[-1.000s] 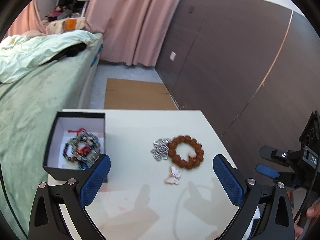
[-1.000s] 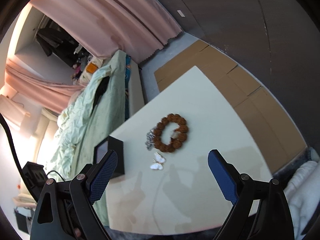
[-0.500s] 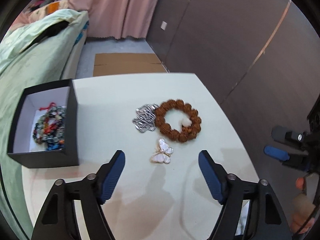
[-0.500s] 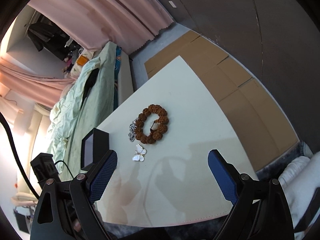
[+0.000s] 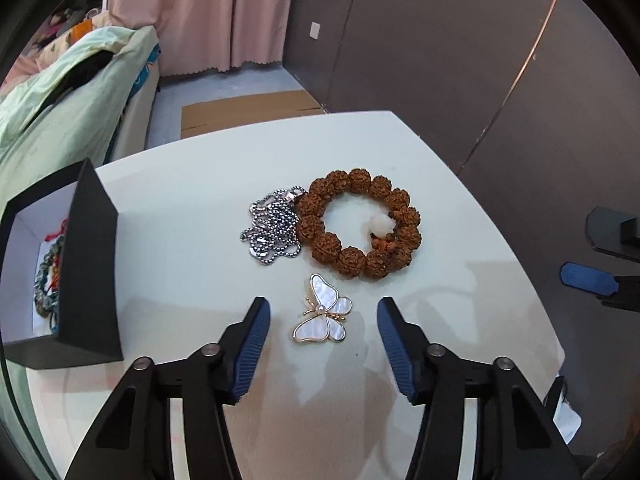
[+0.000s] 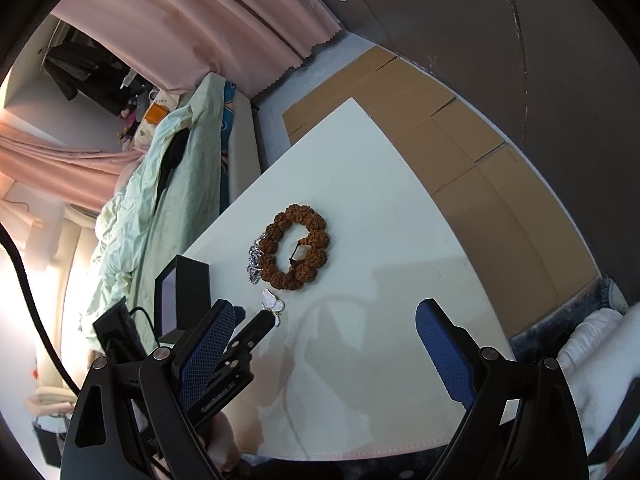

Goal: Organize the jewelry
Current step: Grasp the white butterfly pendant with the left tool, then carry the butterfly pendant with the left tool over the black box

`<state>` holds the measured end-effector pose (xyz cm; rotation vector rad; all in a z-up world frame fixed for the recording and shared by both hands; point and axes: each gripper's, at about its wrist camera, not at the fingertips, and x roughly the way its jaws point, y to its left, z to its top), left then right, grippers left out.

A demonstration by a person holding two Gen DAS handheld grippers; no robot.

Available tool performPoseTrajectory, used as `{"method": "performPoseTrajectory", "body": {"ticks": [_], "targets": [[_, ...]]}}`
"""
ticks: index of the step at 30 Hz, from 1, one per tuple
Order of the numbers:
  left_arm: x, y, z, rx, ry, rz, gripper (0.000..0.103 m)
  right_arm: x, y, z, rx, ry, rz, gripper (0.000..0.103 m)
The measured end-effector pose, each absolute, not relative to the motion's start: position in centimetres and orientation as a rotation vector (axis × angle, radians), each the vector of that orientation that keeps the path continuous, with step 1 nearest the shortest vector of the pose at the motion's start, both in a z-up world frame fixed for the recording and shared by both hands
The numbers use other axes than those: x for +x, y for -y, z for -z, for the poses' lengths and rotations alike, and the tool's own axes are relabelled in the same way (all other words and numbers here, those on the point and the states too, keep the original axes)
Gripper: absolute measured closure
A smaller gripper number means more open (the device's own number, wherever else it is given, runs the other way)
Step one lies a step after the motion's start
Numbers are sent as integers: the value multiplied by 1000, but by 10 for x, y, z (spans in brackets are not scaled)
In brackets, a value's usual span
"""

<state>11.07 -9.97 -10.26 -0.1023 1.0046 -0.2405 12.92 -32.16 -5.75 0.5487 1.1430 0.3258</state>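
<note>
1. We see the butterfly brooch (image 5: pixel 322 311) flat on the white bench (image 5: pixel 192 216), wings spanning diagonally, near the brown bead bracelet (image 5: pixel 360 224) and silver chain (image 5: pixel 274 226).
2. A black box (image 5: pixel 90 276) sits left; bed (image 5: pixel 48 112) and pink curtain (image 5: pixel 208 12) beyond.
3. Our left tool (image 5: pixel 322 340), half spread, has been closing around the brooch without touching; right tool (image 6: pixel 324 344) spread wide, empty.

On the table (image 5: pixel 192 200) a butterfly brooch (image 5: pixel 322 316) lies nearest the camera, between the fingertips of the left gripper (image 5: pixel 323 312) and touching neither. Just behind it lies a beaded bracelet (image 5: pixel 360 229), with a ball chain (image 5: pixel 274 225) heaped touching its left side. An open box (image 5: pixel 90 280) stands at the table's left edge with bracelets (image 5: pixel 46 276) inside; a bed (image 5: pixel 60 92) lies beyond it.
</note>
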Motion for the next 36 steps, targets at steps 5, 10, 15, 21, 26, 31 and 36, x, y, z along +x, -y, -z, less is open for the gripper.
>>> {"method": "performPoseTrajectory", "body": {"ticks": [5,10,15,21,26,31,36], "targets": [[113,109,110,-66,-1017,241,57,132,320,61,547,-1154,-309,11],[112,108,110,-51,-1014,233,83,131,317,63,528,-1163,-296,11],[107,99,101,-91,-992,227,91,131,316,69,547,-1180,-299,11],[101,95,89,-106,-962,237,91,132,318,72,573,-1173,-292,11],[97,82,76,-144,-938,236,91,136,314,75,603,-1170,-298,11],[93,67,64,-182,-911,228,91,142,303,80,600,-1176,-292,12],[93,49,52,-223,-879,213,91,153,288,85,575,-1178,-280,29]]}}
